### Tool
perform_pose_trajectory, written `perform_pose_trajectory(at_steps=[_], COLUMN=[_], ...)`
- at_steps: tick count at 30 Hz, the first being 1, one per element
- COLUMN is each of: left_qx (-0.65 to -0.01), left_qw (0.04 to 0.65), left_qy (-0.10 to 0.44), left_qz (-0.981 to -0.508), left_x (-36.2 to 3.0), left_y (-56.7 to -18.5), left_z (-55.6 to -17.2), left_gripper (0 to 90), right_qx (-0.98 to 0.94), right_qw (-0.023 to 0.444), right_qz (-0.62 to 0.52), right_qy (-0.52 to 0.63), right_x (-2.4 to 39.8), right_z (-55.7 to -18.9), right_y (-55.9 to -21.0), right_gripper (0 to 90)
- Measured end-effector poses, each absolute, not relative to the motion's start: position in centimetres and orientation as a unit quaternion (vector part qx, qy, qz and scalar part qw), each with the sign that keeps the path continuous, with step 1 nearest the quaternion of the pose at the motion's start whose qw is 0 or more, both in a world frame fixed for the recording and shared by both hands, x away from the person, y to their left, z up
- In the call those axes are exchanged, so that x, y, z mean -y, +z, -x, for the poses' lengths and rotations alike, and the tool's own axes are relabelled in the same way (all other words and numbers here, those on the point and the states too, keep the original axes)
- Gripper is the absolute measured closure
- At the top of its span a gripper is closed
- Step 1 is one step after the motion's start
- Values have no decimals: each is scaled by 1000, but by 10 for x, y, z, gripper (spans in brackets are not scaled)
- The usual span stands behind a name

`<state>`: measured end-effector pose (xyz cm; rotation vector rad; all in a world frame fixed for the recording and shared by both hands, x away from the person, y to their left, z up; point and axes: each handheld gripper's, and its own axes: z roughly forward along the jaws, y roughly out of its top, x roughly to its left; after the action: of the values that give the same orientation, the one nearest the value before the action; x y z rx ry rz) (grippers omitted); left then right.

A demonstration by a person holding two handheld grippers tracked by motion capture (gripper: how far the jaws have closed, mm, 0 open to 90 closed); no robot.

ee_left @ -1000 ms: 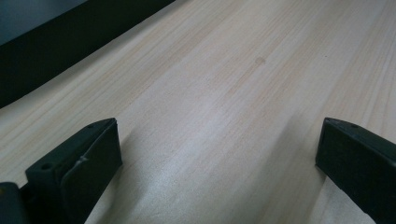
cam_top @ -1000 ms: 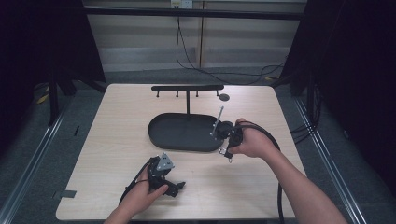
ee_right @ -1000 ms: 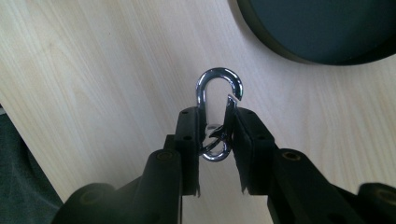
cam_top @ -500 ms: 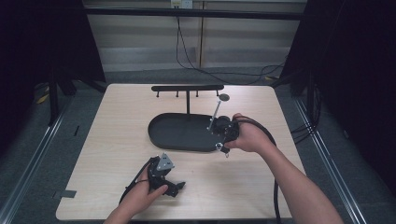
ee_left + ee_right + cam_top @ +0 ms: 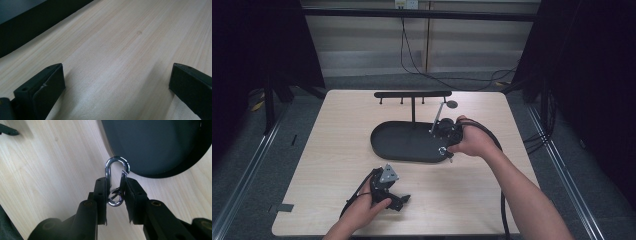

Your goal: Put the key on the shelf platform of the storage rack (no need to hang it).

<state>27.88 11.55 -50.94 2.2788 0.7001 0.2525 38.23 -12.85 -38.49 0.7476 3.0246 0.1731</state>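
Observation:
A shiny metal carabiner clip (image 5: pixel 117 170) is pinched between the black jaws of my right gripper (image 5: pixel 116 181), its hooked end sticking out past the fingertips. In the high view my right gripper (image 5: pixel 443 131) hovers at the right end of the black oval tray (image 5: pixel 379 142), held by a bare hand. The tray's rim (image 5: pixel 155 145) lies just beyond the clip. My left gripper (image 5: pixel 398 200) rests on the pale wooden table (image 5: pixel 337 150) near its front edge. Its jaws stand wide apart around bare wood in the left gripper view (image 5: pixel 117 72).
A black rack with a crossbar and short pegs (image 5: pixel 412 94) stands on a post behind the tray. Black cables trail from both grippers toward the table's front. Dark frames and floor cables flank the table.
My right gripper has moved left and away from the person, toward the rack, carrying the clip along the tray's right end. The left gripper has stayed put.

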Motion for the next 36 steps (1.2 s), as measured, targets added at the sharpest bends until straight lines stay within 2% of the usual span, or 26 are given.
perform_pose_trajectory(at_steps=[36], left_qx=[-272], left_qw=[363], left_qy=[97], left_qz=[-886], left_x=[-115], left_y=[-509], left_z=[-279], left_gripper=[0], right_qx=[-968], right_qw=[21], right_qz=[-245], right_qy=[53], right_x=[116], right_z=[-411], right_y=[-376], right_gripper=[725])
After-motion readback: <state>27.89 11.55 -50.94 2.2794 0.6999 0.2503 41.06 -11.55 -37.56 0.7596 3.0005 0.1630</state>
